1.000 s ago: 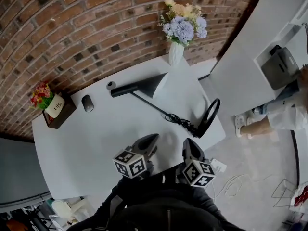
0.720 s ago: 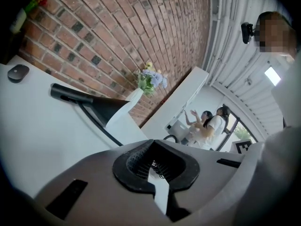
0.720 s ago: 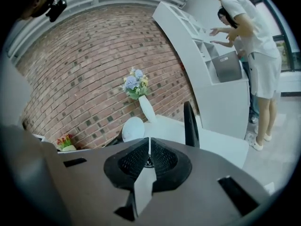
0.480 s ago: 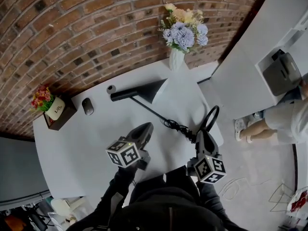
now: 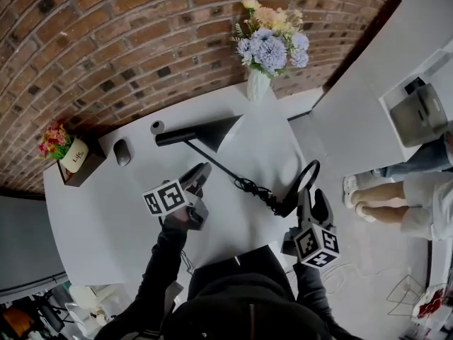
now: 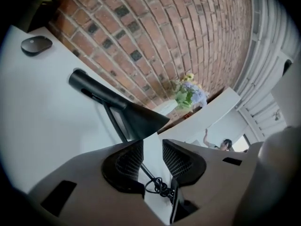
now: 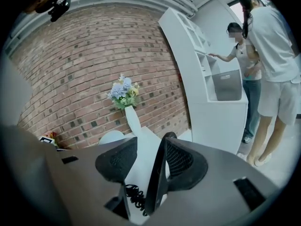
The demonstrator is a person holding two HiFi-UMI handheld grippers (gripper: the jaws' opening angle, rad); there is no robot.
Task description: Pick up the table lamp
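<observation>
The black table lamp lies on its side on the white table (image 5: 106,211). Its cone shade (image 5: 216,128) points toward the wall, a thin rod (image 5: 219,165) runs to a coiled cable (image 5: 256,188), and the round base (image 5: 307,181) stands on edge at the table's right rim. My left gripper (image 5: 200,172) hovers by the rod, and its jaws have just been opening. In the left gripper view the rod (image 6: 141,166) runs between the apart pads of the left gripper (image 6: 152,147). My right gripper (image 5: 312,198) has also just been opening. In the right gripper view the base (image 7: 156,178) stands between the right gripper's (image 7: 150,144) pads, which do not clamp it.
A white vase of flowers (image 5: 257,83) stands at the table's far edge by the brick wall. A mouse (image 5: 122,151), a small black round thing (image 5: 156,127) and a potted flower in a wooden box (image 5: 74,160) sit at the left. People (image 5: 414,193) stand by a white cabinet (image 5: 361,91) on the right.
The left gripper moved up the table to the lamp's rod. The right gripper swung right and out to the base at the table's edge. Both pairs of jaws now stand apart.
</observation>
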